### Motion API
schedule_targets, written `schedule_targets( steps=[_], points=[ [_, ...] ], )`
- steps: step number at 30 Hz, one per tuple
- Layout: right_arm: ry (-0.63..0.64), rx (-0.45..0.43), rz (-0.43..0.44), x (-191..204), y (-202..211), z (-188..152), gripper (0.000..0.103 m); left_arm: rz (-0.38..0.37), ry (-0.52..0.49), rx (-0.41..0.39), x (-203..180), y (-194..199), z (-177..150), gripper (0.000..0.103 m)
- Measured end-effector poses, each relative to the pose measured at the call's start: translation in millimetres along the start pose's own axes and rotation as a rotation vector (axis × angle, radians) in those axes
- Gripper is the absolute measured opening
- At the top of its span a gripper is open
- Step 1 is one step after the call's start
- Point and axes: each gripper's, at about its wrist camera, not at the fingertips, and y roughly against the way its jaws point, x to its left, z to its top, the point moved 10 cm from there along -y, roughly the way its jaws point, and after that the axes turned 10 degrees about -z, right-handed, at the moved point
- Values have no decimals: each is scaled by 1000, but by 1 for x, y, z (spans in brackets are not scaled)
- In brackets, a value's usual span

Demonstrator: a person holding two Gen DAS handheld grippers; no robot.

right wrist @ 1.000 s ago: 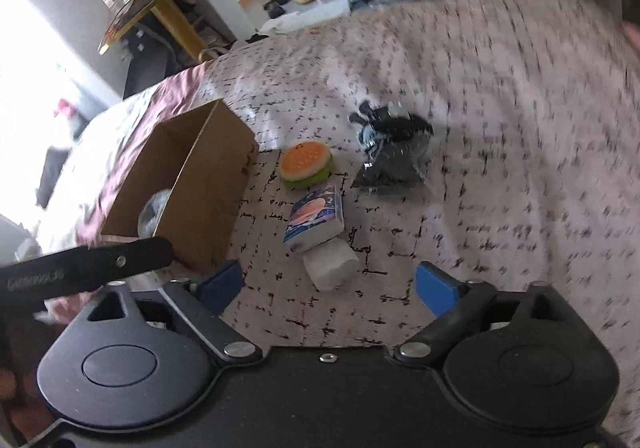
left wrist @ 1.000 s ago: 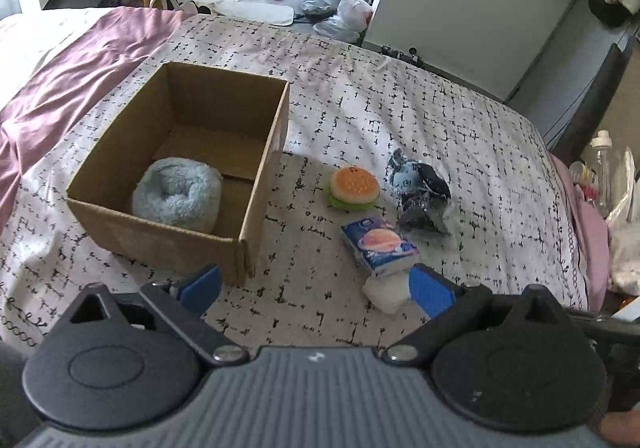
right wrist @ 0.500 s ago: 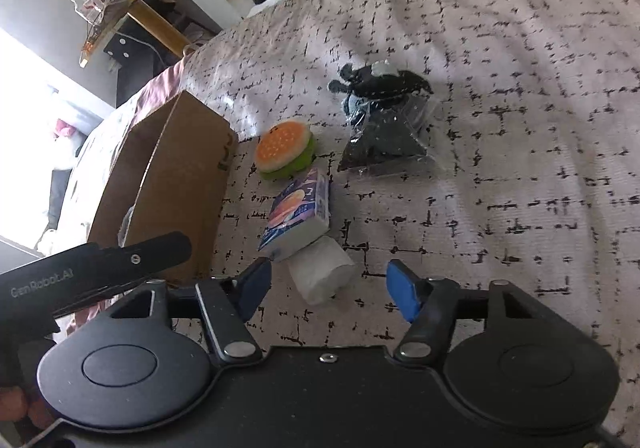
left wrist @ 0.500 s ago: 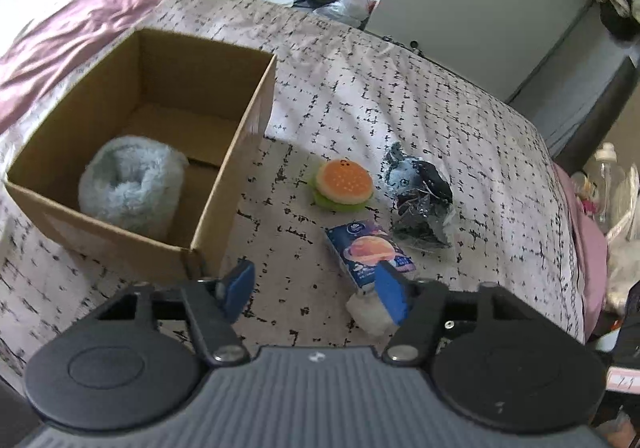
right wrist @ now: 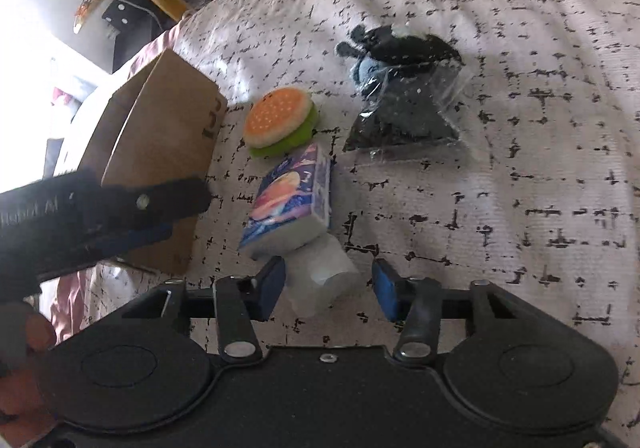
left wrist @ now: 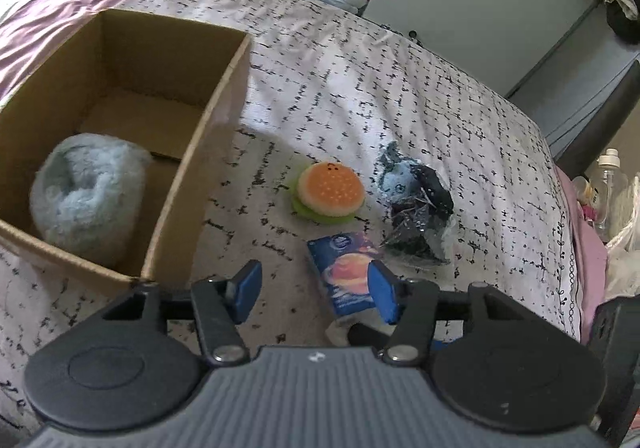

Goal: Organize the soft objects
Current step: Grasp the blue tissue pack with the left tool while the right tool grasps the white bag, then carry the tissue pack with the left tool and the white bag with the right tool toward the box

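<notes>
- Presently, a cardboard box [left wrist: 216, 116] sits on the bed [left wrist: 400, 88], holding a fluffy blue plush [left wrist: 86, 196] in its near corner.
- Just right of the box lie a burger toy [left wrist: 331, 193], a bagged dark plush [left wrist: 416, 204], a blue tissue pack [left wrist: 348, 272] and a white soft roll [right wrist: 320, 274].
- Left hand-held gripper [left wrist: 314, 290]: jaws have just been closing; nothing between them, the right pad overlapping the tissue pack's edge in view.
- Right hand-held gripper [right wrist: 329, 292]: jaws have just been closing around the white roll; left pad touches it, right pad stands clear.
- Tissue pack rests against the roll.
</notes>
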Motion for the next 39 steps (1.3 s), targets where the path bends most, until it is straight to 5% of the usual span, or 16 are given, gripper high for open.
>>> schedule_targets(
  steps=[24,28,39],
  points=[
    [4,7,66,-2,0,-5,37,38,43,140,-8,-68,-14,63],
    [3,8,62,-3,2,-9,37,34,81,112,-2,-62,-14,50],
    [-32,-24,59,-7,17,-14,36,36,56,37,-4,-19,-5,49]
  ],
)
